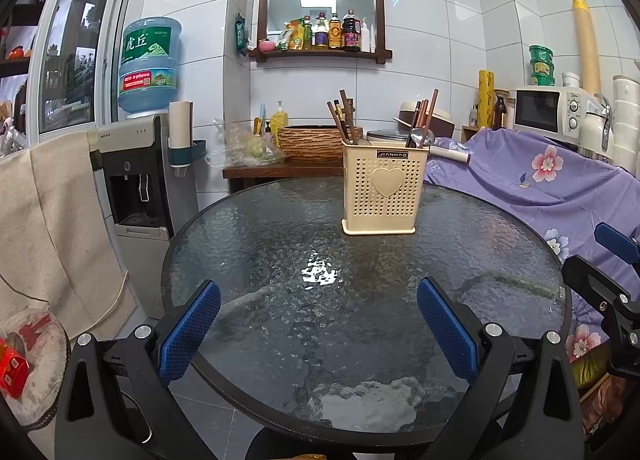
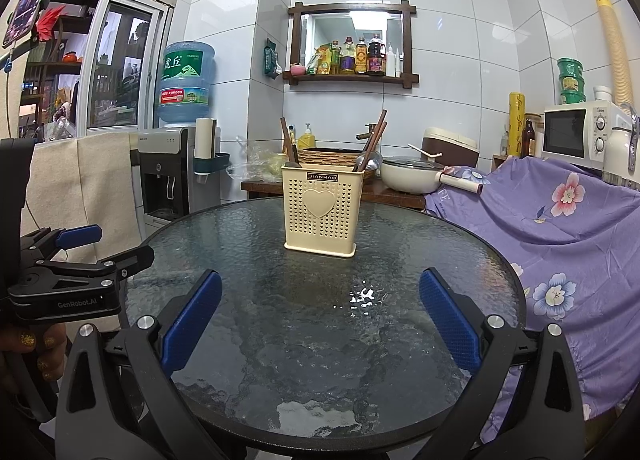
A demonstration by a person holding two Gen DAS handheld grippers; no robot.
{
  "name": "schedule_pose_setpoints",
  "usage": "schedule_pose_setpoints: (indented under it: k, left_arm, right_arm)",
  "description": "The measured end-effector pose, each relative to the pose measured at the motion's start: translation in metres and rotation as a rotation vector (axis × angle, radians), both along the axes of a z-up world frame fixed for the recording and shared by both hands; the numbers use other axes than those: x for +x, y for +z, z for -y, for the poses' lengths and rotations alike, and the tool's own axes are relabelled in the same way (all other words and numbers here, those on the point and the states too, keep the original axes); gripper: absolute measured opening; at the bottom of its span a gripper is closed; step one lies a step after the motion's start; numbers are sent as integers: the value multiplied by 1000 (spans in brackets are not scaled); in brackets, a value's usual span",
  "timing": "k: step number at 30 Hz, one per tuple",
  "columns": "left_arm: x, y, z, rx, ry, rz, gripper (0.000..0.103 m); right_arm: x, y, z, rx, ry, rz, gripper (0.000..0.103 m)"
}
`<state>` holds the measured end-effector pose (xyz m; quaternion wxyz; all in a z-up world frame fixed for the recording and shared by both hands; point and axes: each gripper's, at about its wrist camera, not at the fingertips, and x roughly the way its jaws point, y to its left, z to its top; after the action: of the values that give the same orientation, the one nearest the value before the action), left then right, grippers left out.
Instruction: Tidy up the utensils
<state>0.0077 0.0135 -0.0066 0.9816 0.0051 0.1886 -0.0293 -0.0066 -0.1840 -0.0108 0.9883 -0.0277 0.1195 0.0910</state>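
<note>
My left gripper (image 1: 318,330) hangs low in its frame with its blue pads (image 1: 188,334) spread wide and nothing between them. My right gripper (image 2: 320,330) is the same in its own view: spread, empty, pointing forward over the near edge of the table (image 2: 400,380).

Outward from the fingers there is only bare glass; I see no loose utensil lying on it in either view. The task's thing is the caddy (image 1: 384,188), a cream perforated box with a heart on its face, standing upright past the table's middle.

In the left view the caddy sits right of centre in the upper half; in the right view the caddy (image 2: 323,212) sits almost dead centre, a touch left. So it lies straight ahead of my right gripper and ahead-and-right of my left one. I judge the right hand better lined up, though neither is close; both are well apart from the box.

Chopsticks (image 1: 345,116) and a spoon (image 1: 420,138) already stand in the caddy, handles up, leaning outward to left and right. Their long axes run near vertical, so any grasp would have to come from above or close across the shafts, pads either side.

My other gripper shows at the right edge of the left view, beside the table.
</note>
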Motion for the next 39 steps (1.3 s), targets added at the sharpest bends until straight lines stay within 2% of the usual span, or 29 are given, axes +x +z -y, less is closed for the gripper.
schedule_pose_setpoints:
  k: [21,32,39]
  left_arm:
    - [0,-2,3,1,-3,-1,97]
    - [-2,-3,-2,-35,-17,0,97]
    - [0,-2,0,-2,-8,-13,97]
  right_arm:
    - [0,-2,-1,-2,4,-1,97]
    - [0,-7,-2,-5,2,-5,97]
    - [0,-8,1,-5,2,-5,97]
